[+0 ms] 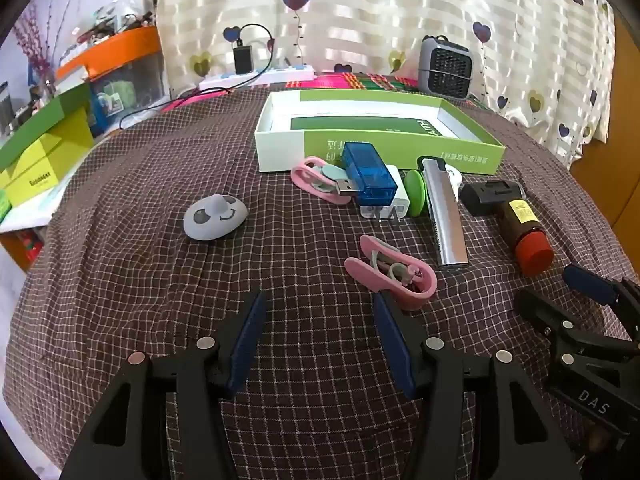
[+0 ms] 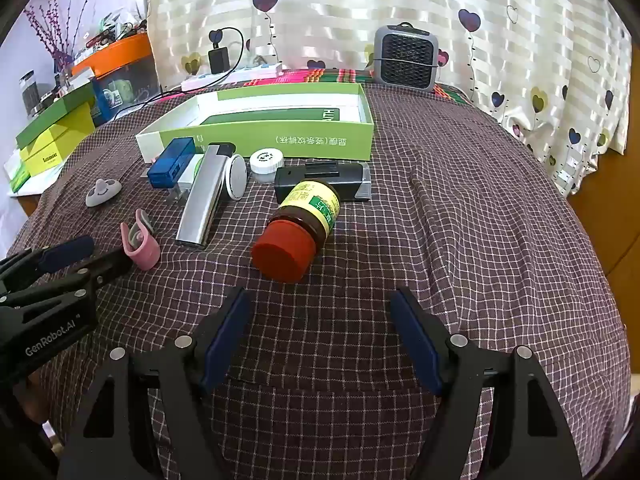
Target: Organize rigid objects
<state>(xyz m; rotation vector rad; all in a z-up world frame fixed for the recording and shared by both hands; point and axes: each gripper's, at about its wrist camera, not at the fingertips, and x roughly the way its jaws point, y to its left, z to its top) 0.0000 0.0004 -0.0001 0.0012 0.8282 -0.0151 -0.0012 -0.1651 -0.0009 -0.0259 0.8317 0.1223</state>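
Note:
A green and white open box [image 1: 400, 148] [image 2: 264, 140] lies at the back of the checked cloth. In front of it lie a blue USB stick [image 1: 370, 178] [image 2: 170, 162], a silver bar [image 1: 444, 216] [image 2: 202, 200], a pink clip [image 1: 394, 274] [image 2: 140, 246], a grey face-shaped piece [image 1: 214, 218] [image 2: 103, 192], a brown jar with a red lid [image 1: 526, 232] [image 2: 298, 232] on its side, and a black block [image 2: 322, 182]. My left gripper [image 1: 320, 304] is open, its right finger beside the pink clip. My right gripper [image 2: 320, 304] is open just before the jar lid.
A second pink clip [image 1: 316, 180], a white plug [image 1: 384, 208], a green disc [image 1: 416, 192] and a white cap [image 2: 267, 162] sit by the box. A grey fan heater [image 2: 406, 58] and a power strip [image 1: 256, 76] stand at the back. Stacked boxes [image 1: 44, 152] fill the left.

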